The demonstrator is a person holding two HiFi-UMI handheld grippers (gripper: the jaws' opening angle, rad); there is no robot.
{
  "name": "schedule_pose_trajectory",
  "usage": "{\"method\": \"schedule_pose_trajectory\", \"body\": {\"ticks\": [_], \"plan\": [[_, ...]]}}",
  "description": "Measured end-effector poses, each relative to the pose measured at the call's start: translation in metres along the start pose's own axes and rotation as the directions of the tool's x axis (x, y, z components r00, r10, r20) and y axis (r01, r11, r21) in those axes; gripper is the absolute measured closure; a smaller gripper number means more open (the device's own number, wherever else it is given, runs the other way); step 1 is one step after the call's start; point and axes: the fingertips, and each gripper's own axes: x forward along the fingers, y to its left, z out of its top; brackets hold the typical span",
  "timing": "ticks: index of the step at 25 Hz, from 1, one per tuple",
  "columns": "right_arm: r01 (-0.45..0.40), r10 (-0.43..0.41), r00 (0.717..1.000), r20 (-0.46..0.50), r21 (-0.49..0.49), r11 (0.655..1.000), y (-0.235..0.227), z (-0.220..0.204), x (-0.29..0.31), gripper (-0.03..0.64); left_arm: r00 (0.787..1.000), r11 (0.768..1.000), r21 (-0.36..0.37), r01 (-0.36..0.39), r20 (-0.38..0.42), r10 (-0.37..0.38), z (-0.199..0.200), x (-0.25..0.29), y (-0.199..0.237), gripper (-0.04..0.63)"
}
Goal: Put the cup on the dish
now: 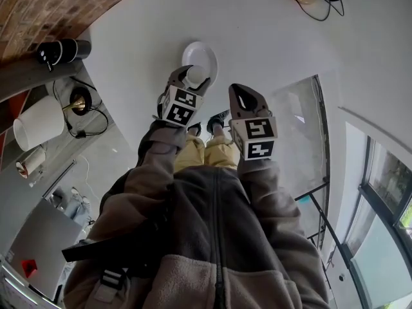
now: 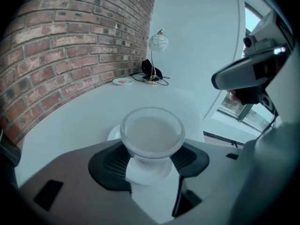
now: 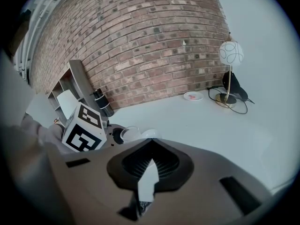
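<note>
A white cup (image 2: 152, 134) sits between the jaws of my left gripper (image 2: 151, 146), which is shut on its lower body. In the head view the cup (image 1: 197, 75) is at the near edge of the round white dish (image 1: 201, 54) on the white table. Only a sliver of the dish (image 2: 113, 134) shows behind the cup's left side, and I cannot tell whether the cup touches it. My right gripper (image 1: 241, 94) hangs just to the right, shut and empty (image 3: 150, 149), apart from the dish. From the right gripper view I see the cup (image 3: 128, 134) beside the marker cube (image 3: 83, 128).
A brick wall runs along the table's far side. A globe lamp (image 3: 229, 55) with a gold base and black cable stands near a small plate (image 3: 192, 96). Black cylinders (image 1: 61, 50) stand at the left edge. A glass panel (image 1: 302, 127) lies to the right.
</note>
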Motion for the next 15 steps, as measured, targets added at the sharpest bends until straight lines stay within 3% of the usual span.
{"method": "schedule_pose_trajectory", "body": {"ticks": [15], "plan": [[-0.012, 0.012, 0.999, -0.043, 0.002, 1.000, -0.003, -0.013, 0.013, 0.615, 0.999, 0.999, 0.009, -0.031, -0.010, 0.031, -0.020, 0.041, 0.015, 0.335]]}}
